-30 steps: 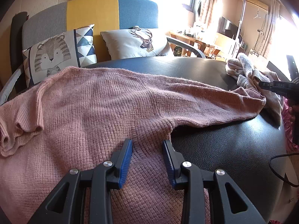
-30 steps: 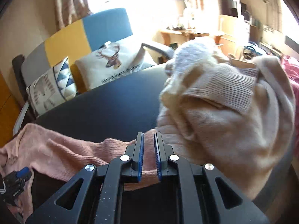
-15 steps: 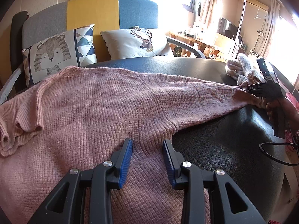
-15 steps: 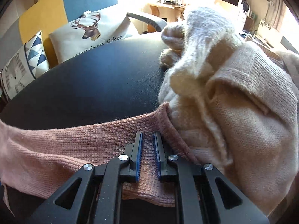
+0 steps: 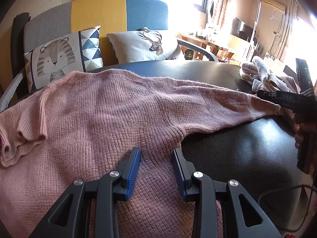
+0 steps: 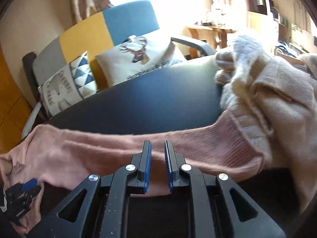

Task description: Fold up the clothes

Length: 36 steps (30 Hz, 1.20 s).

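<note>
One pink knit sweater point(image 5: 111, 115), spread flat across a black leather-look table point(image 5: 243, 148), body toward the left, one sleeve point(image 6: 122, 146) stretched out to the right until its ribbed cuff point(image 6: 237, 144) touches a heap of cream knitwear point(image 6: 273, 107). Left gripper point(image 5: 156, 156): blue-padded jaws parted, hovering at the sweater's side near the underarm, knit visible in the gap, pads not pressing on it. Right gripper point(image 6: 158, 148): narrow gap between the jaws, now opening; the sleeve's near edge lies between them, pads not clamped on it; the right wrist view is motion-blurred. From the left wrist view the right gripper point(image 5: 265, 95) shows at the sleeve's far end, a hand point(image 5: 303, 130) on its handle. Behind the table: one sofa point(image 5: 99, 13) with grey, yellow and blue back panels; two cushions on it, a tiger cushion point(image 5: 59, 57) on the left and a deer cushion point(image 5: 144, 45) on the right. Farther back, a wooden desk point(image 5: 204, 41) under bright, curtained windows.
</note>
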Motion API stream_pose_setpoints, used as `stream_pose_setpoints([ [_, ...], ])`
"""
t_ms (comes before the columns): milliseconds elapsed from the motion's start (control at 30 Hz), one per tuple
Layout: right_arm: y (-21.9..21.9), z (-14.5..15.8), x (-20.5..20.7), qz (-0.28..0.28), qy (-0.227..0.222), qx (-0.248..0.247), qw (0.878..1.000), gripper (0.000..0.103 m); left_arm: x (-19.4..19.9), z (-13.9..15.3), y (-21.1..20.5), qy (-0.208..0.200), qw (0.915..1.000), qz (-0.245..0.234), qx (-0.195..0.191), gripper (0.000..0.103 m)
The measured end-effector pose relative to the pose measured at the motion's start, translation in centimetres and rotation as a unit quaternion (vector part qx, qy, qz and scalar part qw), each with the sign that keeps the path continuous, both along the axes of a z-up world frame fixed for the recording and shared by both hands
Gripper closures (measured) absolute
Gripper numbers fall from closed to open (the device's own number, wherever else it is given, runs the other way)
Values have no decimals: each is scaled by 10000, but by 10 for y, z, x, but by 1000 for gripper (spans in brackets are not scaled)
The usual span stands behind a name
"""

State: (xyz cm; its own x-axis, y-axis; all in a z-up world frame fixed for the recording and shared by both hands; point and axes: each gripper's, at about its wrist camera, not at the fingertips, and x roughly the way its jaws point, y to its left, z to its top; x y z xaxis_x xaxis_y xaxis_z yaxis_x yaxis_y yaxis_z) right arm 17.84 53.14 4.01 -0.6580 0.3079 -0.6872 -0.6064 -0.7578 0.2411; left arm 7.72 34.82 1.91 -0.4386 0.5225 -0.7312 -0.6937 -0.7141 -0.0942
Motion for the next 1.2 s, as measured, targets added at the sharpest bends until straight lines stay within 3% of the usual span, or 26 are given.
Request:
stream_pose_setpoints([
  [167, -27, -26, -15, 322, -786, 196, 9962, 88, 1, 22, 26, 9, 9998, -119, -144, 70],
  [367, -26, -30, 8, 110, -590, 26, 9982, 88, -14, 48, 96, 681, 9968, -336, -253, 69],
  [600, -36, -27, 12, 83, -712, 195, 9972, 88, -41, 7, 177, 508, 9922, -557, -990, 69],
  [633, -34, -27, 12, 86, -680, 164, 9975, 88, -42, -2, 177, 505, 9914, -543, -1076, 68],
  [767, -27, -26, 19, 126, -450, -121, 9988, 88, -36, -5, 163, 660, 9943, -199, -812, 59],
  [833, -24, -20, 23, 257, -240, -346, 9988, 88, -32, -4, 161, 896, 9916, -6, -929, 46],
  [933, -21, 7, 19, 488, 141, -336, 9981, 88, -29, -5, 164, 1028, 9891, -28, -1050, 46],
  [1000, -13, 19, 1, 480, -155, -203, 9985, 88, -29, -5, 163, 1008, 9898, -51, -1010, 46],
  [1100, 7, 16, -31, 564, -667, -432, 9952, 88, -30, -3, 162, 915, 9916, -64, -911, 46],
  [1200, 20, -4, -62, 932, -1380, -895, 9820, 88, -30, -3, 162, 872, 9924, -114, -858, 46],
])
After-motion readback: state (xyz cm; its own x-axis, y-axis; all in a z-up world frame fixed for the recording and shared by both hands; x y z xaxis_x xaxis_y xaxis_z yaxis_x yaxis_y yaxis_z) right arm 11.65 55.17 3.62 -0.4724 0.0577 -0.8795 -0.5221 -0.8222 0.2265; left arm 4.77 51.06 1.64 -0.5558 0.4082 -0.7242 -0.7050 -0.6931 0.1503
